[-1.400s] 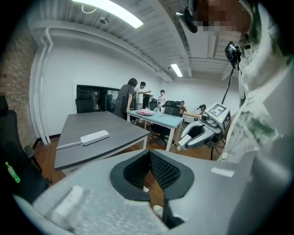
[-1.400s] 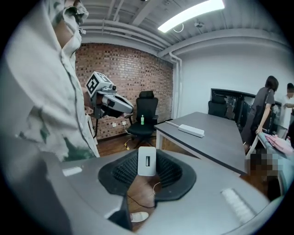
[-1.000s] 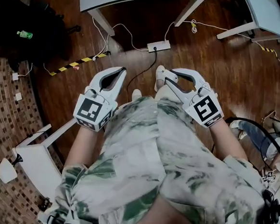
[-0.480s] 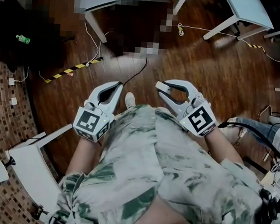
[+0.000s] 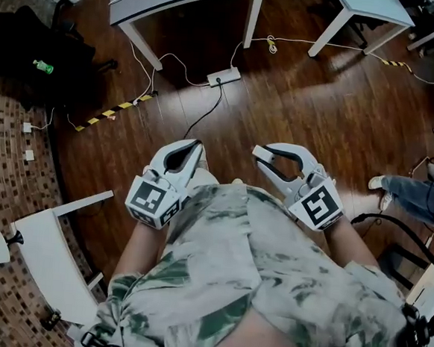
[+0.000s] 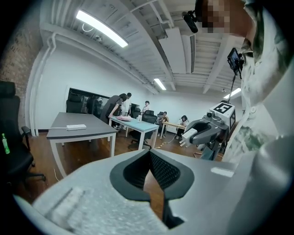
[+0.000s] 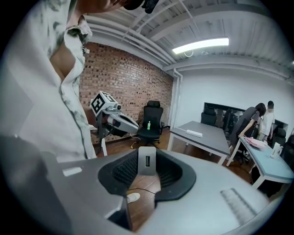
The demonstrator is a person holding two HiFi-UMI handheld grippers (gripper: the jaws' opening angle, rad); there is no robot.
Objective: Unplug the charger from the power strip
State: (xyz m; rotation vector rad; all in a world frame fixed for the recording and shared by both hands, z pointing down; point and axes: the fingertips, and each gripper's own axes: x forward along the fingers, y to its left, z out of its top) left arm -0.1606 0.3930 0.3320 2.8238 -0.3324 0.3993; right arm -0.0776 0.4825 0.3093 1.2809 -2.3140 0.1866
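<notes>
1. The right hand-held gripper (image 5: 266,150) pinches a pale block with a USB port, the charger (image 7: 147,161), between its pads. The block stands upright at the jaw tips, with its port facing back toward that gripper's camera.
2. The left hand-held gripper (image 5: 195,145) is pressed together at the tips and carries nothing. Only floor shows through the gap behind its pads.
3. The white power strip (image 5: 223,77) lies on the wooden floor (image 5: 305,94), ahead of the person and well apart from both hand-held grippers. In the head view it sits above them and a little to the left, more nearly in line with the left one.
4. The strip's long axis runs roughly across the head view, with its right end tipped slightly away from the person. A black plug (image 5: 219,83) sits at its near edge, and a black cable (image 5: 203,114) trails from there toward the person's feet. A white cord (image 5: 174,57) leaves the strip's left end.
5. The charger looks already clear of the strip, so the pull itself appears done. What remains is probably carrying it or setting it down.
6. Whether the black plug belongs to a second charger I cannot tell. If it does, the free left hand-held gripper is the better placed, and it would need to reach forward and down to the floor.
</notes>
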